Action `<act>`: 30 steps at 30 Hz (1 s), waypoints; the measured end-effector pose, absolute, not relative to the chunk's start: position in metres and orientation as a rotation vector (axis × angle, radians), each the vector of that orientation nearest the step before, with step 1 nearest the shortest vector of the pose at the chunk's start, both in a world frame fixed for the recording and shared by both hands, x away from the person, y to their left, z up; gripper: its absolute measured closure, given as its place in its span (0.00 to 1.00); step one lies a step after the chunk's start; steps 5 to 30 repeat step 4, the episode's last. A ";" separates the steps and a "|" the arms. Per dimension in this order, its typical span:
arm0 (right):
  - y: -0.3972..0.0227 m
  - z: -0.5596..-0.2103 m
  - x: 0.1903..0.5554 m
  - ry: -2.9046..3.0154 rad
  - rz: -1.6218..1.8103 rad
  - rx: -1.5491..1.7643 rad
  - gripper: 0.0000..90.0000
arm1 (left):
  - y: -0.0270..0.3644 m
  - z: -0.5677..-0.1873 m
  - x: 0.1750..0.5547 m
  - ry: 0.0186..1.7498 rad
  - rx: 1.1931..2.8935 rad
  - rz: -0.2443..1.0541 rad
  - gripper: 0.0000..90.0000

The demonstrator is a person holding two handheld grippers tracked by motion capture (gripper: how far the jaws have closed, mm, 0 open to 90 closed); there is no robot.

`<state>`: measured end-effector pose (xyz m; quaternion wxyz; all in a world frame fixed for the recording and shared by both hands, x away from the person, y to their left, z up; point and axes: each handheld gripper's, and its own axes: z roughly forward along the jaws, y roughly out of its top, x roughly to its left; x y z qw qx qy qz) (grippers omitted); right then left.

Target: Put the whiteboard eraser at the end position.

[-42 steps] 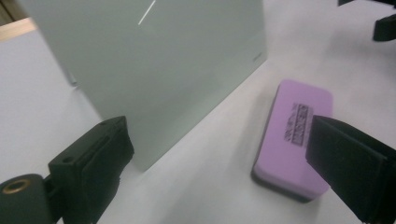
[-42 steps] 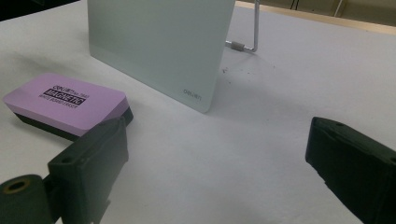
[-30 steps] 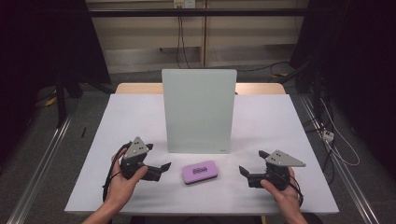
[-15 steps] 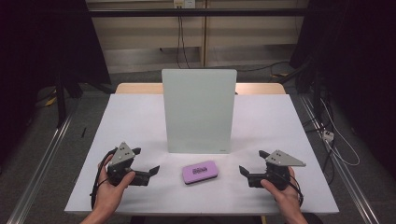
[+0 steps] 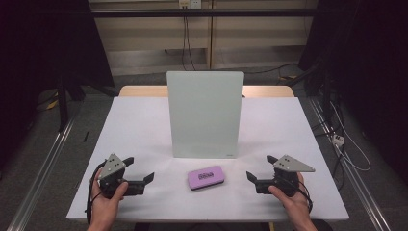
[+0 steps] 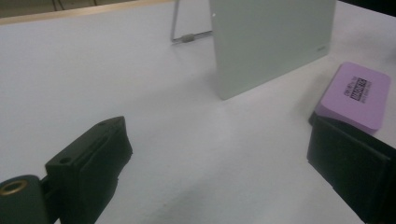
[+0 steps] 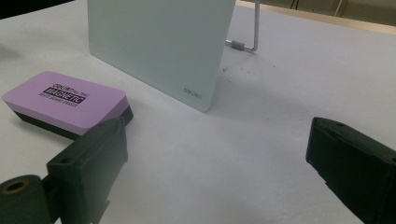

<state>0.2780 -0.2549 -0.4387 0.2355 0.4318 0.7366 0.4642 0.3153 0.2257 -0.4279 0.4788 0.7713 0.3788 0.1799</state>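
A purple magnetic eraser lies flat on the white table, just in front of an upright pale glass board. My left gripper is held low to the eraser's left, open and empty, jaws pointing right. My right gripper is held to the eraser's right, open and empty, jaws pointing left. In the left gripper view the eraser lies just beyond the right jaw, with the board behind. In the right gripper view the eraser sits just past the left jaw, beside the board.
A metal wire stand props the board from behind, also visible as a stand leg. Bare table surface lies left and right of the board. Cables trail on the floor to the right of the table.
My left gripper has moved left and back toward the table's front edge, away from the eraser. The right gripper and the eraser have stayed put.
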 end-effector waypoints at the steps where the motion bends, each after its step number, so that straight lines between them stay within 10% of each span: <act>1: -0.255 -0.439 0.278 2.022 1.273 1.183 0.06 | 0.226 -0.429 0.316 0.934 1.874 0.438 0.06; 30: -0.255 -0.439 0.279 2.022 1.272 1.185 0.06 | 0.225 -0.431 0.317 0.941 1.886 0.430 0.06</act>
